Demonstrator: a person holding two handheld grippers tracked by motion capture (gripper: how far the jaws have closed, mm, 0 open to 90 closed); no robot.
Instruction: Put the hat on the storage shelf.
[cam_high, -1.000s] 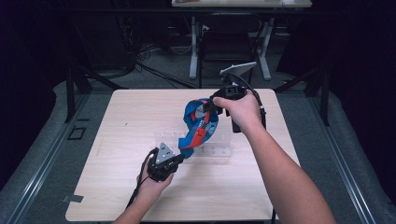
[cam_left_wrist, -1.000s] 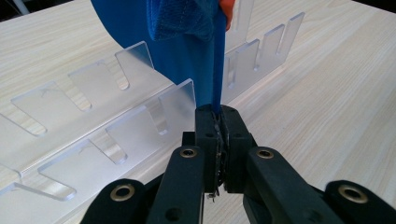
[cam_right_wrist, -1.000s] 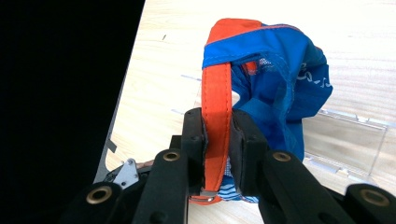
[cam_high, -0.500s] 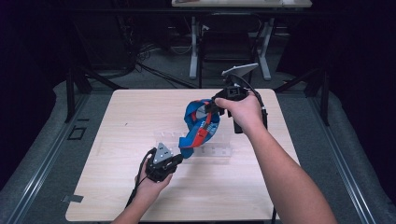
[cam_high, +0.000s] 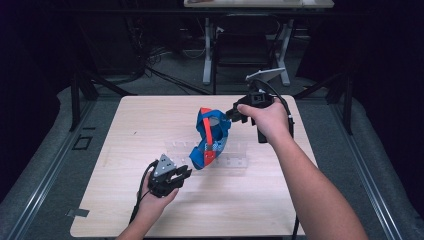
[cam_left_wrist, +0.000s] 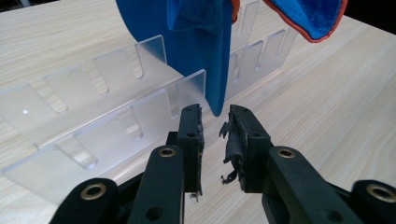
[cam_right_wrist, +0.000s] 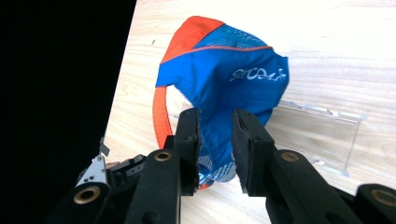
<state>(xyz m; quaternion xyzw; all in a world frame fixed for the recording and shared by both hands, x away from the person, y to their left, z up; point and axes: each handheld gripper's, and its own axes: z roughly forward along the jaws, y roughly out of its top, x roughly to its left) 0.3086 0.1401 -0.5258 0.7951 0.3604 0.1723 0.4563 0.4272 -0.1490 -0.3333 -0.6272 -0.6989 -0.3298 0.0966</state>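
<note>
Letting go now, jaws of left hand-held gripper (cam_high: 170, 176) and right hand-held gripper (cam_high: 239, 113) just opening off the blue cap (cam_high: 210, 137), leaving it propped in the clear slotted rack (cam_high: 235, 161) mid-surface (cam_high: 125, 130); next, probably easing both hands back without snagging fabric.

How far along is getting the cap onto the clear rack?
Done: the blue cap with orange trim stands propped in the clear acrylic slotted rack, brim edge down between dividers. In hand: both grippers' jaws have just been opening; the left gripper and right gripper are off the fabric. Left: back both away; the cap may tip.
</note>
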